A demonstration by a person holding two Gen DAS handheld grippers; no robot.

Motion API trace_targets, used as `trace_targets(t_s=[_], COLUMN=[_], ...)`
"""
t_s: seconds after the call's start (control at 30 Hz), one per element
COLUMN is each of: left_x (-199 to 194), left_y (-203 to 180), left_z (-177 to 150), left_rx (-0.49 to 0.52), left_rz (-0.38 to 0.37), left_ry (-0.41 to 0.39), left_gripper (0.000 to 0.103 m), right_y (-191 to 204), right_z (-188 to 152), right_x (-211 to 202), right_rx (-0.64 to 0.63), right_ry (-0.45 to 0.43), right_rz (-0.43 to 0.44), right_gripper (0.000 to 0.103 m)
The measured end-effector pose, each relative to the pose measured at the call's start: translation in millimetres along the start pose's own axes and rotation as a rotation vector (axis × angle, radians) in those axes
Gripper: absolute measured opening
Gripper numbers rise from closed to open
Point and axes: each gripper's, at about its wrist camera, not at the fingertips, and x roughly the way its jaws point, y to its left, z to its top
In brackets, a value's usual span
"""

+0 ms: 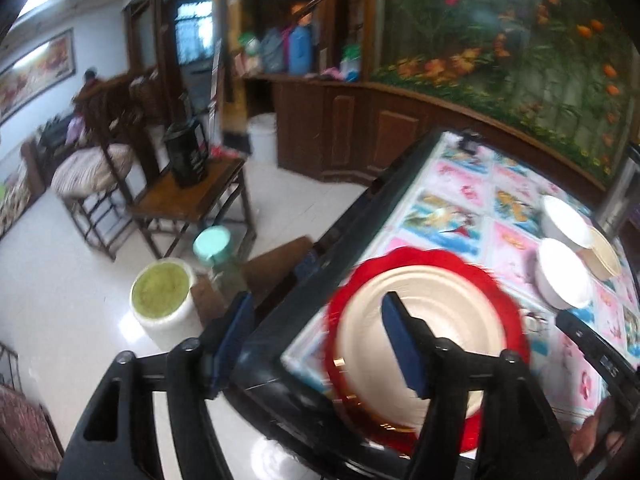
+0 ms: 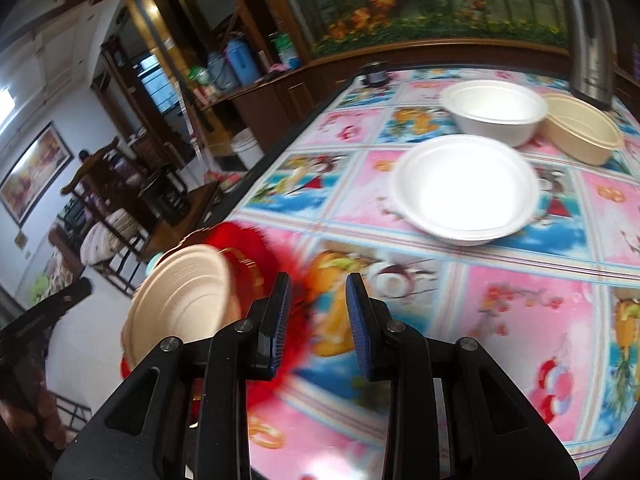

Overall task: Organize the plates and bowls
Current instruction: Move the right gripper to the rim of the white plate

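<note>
So the plates look half sorted at this point. A beige moulded-fibre plate (image 1: 420, 320) is seen sitting on top of a red scalloped plastic plate (image 1: 496, 300), right at the near corner of the table covered by a pink-and-blue cartoon-print cloth (image 1: 460, 204). Further in, a white foam bowl (image 2: 466, 188), a second white foam bowl (image 2: 494, 110) and a beige oval fibre container (image 2: 580, 128) are grouped close together, the last two touching.

The left gripper (image 1: 320, 344) is held wide open, one finger over the beige plate, the other out past the table edge, nothing clamped. The right gripper (image 2: 316, 316) is kept at a narrower gap, also empty, hovering just beside the red plate's rim.

Best guess: the plate stack is judged done or nearly so, and the bowls are up next. For that, the right gripper would need to be carried forward to the nearer white bowl and closed over its thin rim so it can be nested into the other one. Everything's pretty blurred though.
</note>
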Motion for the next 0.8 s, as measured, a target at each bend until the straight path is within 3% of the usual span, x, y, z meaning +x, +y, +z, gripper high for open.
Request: trace_targets(t_s=[0.17,0.3,0.63,0.8], left_x=[-18,-23,-6,14], left_y=[-46,-78,-165,-193], left_z=[-1,-9,-45,-55], left_rx=[0.129,0.192,0.335,0.322], left_rz=[-0.103,-0.196,-0.399,-0.433], left_ry=[-0.035,-0.007,0.193,0.313], left_gripper=[0.075,0.076,0.076,0.076], right_y=[-37,-66,-138,-155], right_z=[2,2,-9,-8], right_x=[-16,-30,-60,-66], right_rx=[0.068,0.12,0.235,0.257], right_ry=[-0.039,-0.071,-0.097,-0.087], right_rz=[-0.049,-0.095,-0.174,-0.175], right_gripper=[0.028,0.028,0.028,0.028])
